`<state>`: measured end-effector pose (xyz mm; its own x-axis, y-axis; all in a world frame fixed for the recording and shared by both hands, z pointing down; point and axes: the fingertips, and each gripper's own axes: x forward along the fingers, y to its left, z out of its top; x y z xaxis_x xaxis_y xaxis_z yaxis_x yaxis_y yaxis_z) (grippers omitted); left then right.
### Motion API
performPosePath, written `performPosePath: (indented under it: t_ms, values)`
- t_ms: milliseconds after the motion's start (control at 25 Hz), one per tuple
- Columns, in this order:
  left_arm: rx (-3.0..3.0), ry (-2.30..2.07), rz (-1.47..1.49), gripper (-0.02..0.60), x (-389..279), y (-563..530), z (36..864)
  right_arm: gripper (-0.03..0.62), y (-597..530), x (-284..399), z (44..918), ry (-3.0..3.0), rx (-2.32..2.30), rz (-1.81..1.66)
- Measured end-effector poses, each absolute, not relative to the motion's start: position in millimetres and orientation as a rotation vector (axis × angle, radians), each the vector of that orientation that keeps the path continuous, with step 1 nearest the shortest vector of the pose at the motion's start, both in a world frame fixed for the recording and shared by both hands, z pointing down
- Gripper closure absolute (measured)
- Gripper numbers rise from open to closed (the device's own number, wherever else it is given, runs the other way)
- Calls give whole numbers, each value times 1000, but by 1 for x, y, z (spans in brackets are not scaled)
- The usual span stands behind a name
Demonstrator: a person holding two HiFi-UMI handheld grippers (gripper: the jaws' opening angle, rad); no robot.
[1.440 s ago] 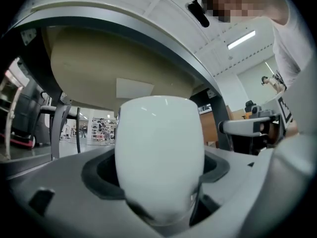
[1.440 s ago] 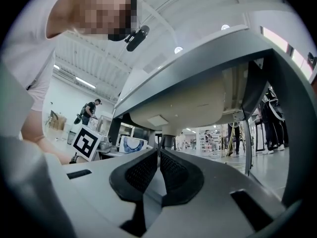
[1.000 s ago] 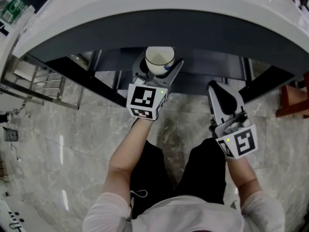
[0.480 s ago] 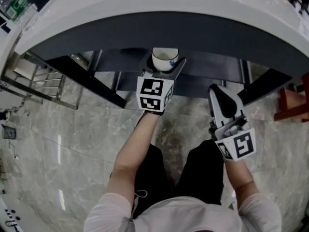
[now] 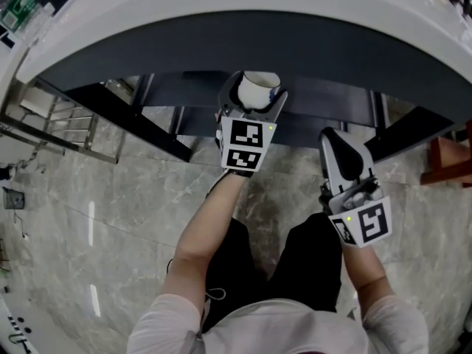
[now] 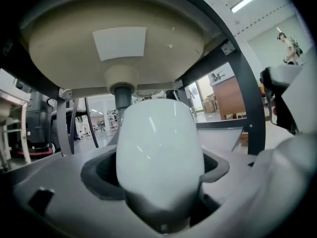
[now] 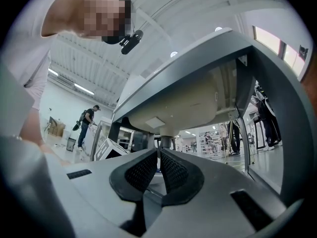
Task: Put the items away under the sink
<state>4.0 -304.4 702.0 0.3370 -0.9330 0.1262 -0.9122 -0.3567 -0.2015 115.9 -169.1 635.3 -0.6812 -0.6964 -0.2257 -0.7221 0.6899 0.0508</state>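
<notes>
Since a second ago the cup (image 5: 258, 88) has been carried farther in under the sink (image 5: 243, 9) by the left gripper (image 5: 253, 103), as the head view shows; the right gripper (image 5: 338, 140) is held nearer. In the left gripper view, jaws are clamped on the cup, just below the drainpipe (image 6: 121, 90), which could be struck if the cup is raised. In the right gripper view, jaws are pressed together, empty.

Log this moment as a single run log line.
left claw: shut on white cup | cup: held under sink, not yet set down | right claw: shut, empty
</notes>
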Motion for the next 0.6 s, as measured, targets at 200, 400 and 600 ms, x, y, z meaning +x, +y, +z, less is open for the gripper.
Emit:
performPosePath:
  t_ms: [200,400,600]
  values:
    - [-2489,1761,-296,178,-1,-301,701,553,-170,117,639,2716,-1150,193]
    - [-2487,1835,-384,175,-17,-301,722,553,-170,114,639,2717,-1137,192]
    - [-2494,1868,-406,173,-22,-305,724,553,-169,108,639,2721,-1124,189]
